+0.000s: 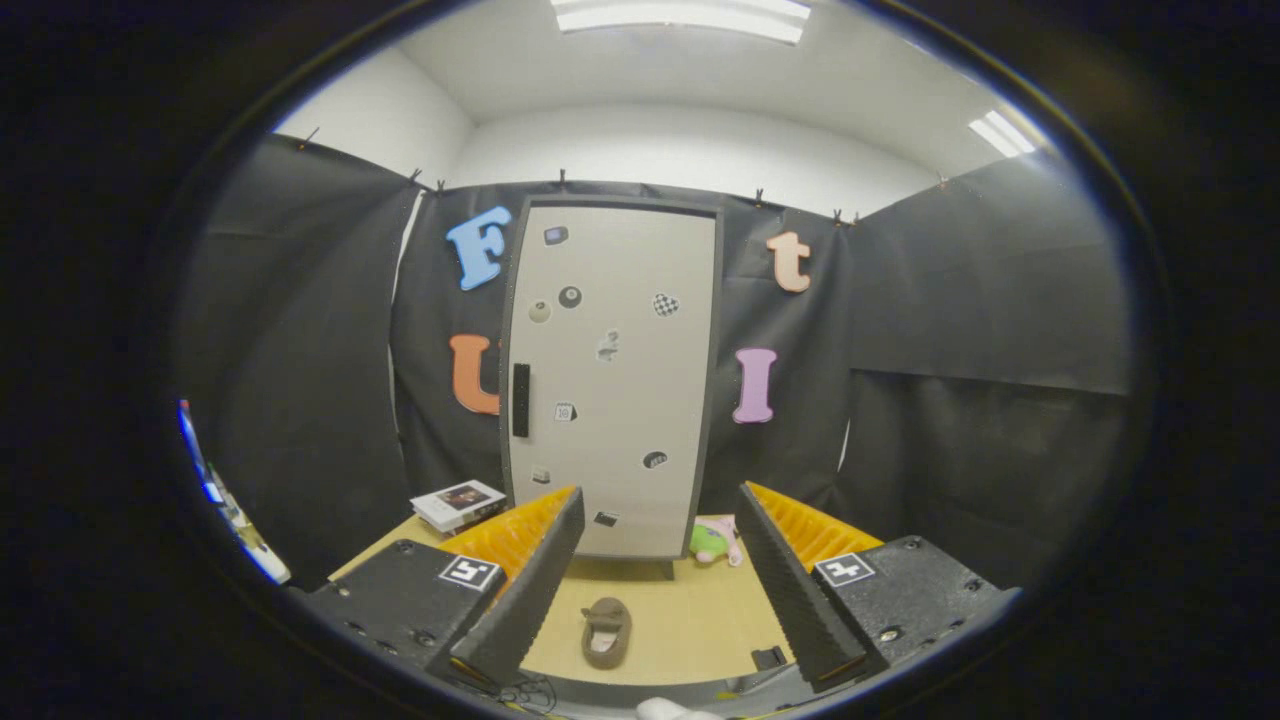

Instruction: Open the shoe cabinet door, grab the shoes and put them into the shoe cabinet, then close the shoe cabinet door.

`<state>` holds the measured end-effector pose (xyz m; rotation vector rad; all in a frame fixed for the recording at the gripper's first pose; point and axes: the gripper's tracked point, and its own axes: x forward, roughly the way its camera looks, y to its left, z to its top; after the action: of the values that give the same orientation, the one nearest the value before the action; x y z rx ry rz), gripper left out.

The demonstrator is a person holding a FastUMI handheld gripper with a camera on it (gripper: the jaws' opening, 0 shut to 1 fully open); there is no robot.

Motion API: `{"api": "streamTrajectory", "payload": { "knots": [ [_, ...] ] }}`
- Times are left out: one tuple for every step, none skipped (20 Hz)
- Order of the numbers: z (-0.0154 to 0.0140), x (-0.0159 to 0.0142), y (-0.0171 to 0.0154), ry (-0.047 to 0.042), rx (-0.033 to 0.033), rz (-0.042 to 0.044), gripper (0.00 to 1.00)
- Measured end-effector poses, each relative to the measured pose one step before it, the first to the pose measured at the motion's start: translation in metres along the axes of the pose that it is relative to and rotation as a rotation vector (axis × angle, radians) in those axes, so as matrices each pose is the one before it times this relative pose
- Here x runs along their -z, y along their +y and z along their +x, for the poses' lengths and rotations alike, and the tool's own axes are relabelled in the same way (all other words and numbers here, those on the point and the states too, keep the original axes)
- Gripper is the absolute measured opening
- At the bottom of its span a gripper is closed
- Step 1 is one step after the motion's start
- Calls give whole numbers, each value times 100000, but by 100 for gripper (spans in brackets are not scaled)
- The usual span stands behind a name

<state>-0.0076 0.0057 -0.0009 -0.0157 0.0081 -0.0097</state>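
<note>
The gripper (655, 590) is spread wide, holding nothing. A small brown soft slipper (606, 632) lies on the tan tabletop (690, 620) between the fingers, well short of the tall pale-grey shoe cabinet with a black vertical handle (521, 400) (door closed). It likely handles light and pliant; pinching its side wall looks best.

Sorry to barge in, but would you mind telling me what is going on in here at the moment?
A person is holding a two-finger gripper aimed at a tall shoe cabinet standing on a table. Its door is shut, with a dark handle on one edge. The jaws stand wide open and hold nothing. A small brown shoe lies on the table between them, short of the cabinet. A stack of books and a plush toy flank the cabinet's base.
</note>
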Motion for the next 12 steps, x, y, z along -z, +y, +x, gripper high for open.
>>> {"api": "streamTrajectory", "payload": {
  "knots": [
    [22,44,28,294,-39,312,99],
    [22,107,31,51,110,364,99],
    [-17,8,-23,5,248,347,100],
    [140,-2,14,183,21,100,100],
    [130,110,18,73,253,152,100],
    [149,97,14,438,546,271,99],
    [316,-96,68,-248,513,561,99],
    [324,11,-73,167,963,553,99],
    [332,-90,38,93,1074,633,99],
    [563,-252,388,-441,272,569,99],
    [601,-125,590,-248,-597,213,99],
    [748,-27,542,-31,-386,42,99]
  ]
}}
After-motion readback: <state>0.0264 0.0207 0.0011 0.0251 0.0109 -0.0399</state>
